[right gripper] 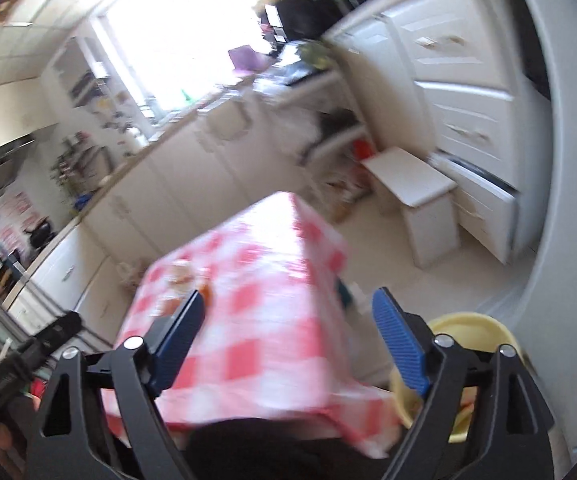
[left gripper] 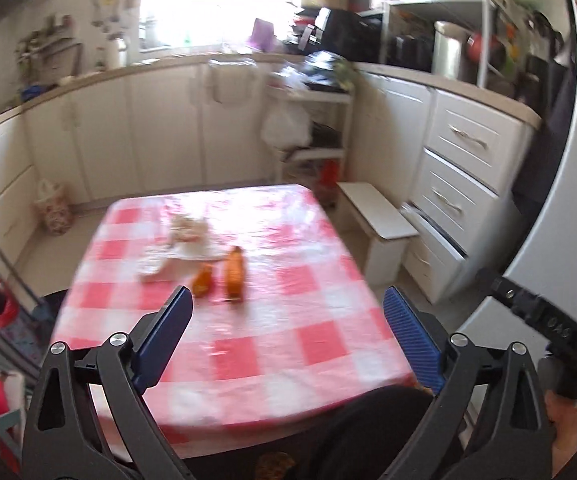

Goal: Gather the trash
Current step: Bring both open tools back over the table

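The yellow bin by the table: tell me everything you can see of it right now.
The yellow bin shows only in the right wrist view, low at the right, beside the near corner of the checked tablecloth. It looks like pale yellow plastic, round, open-topped and upright. The right tool hides part of its rim. Something pale and orange lies inside, too blurred to name. Its base is out of view.

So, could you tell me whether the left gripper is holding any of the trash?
No, the left gripper stands open and empty above the checked tablecloth.
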Demonstrator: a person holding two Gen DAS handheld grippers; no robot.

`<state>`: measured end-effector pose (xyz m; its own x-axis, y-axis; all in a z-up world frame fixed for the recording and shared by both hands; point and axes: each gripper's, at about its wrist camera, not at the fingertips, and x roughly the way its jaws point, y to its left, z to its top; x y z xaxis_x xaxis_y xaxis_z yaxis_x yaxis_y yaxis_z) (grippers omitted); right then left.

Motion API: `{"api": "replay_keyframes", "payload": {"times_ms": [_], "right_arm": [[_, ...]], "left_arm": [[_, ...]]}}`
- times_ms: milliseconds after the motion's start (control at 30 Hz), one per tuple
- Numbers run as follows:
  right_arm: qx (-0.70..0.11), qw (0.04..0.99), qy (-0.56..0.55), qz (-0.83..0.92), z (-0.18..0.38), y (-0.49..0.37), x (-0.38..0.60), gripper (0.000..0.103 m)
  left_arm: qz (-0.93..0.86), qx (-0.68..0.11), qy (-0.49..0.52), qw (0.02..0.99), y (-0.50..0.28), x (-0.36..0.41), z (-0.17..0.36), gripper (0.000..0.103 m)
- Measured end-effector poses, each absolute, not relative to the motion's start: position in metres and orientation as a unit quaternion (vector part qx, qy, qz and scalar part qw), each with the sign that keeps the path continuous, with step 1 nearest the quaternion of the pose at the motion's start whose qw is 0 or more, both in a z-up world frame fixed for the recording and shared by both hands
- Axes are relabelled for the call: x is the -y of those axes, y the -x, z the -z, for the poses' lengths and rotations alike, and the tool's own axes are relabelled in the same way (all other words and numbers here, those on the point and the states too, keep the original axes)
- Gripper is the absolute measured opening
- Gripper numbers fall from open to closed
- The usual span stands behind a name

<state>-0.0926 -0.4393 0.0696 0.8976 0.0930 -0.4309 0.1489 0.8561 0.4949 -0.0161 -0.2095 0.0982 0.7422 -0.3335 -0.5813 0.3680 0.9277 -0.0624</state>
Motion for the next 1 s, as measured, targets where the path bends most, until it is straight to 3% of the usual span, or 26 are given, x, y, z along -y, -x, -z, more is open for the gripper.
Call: {"api": "replay_keyframes", "payload": {"times_ms": [367, 1000], "right_arm": [[-0.183, 0.972, -0.139, -0.052, -0.108, 0.084, 0.303, 0.093], [-0.187, 0.975, -0.109, -0.058, -0.118, 0.091, 0.264, 0.094]], "left_arm": [[0.086, -0.274, 0.022, 0.958, 0.030, 0.071, -0.106, 0.096], [0.078, -0.265, 0.049, 0.960, 0.045, 0.041, -0.104, 0.096]]}}
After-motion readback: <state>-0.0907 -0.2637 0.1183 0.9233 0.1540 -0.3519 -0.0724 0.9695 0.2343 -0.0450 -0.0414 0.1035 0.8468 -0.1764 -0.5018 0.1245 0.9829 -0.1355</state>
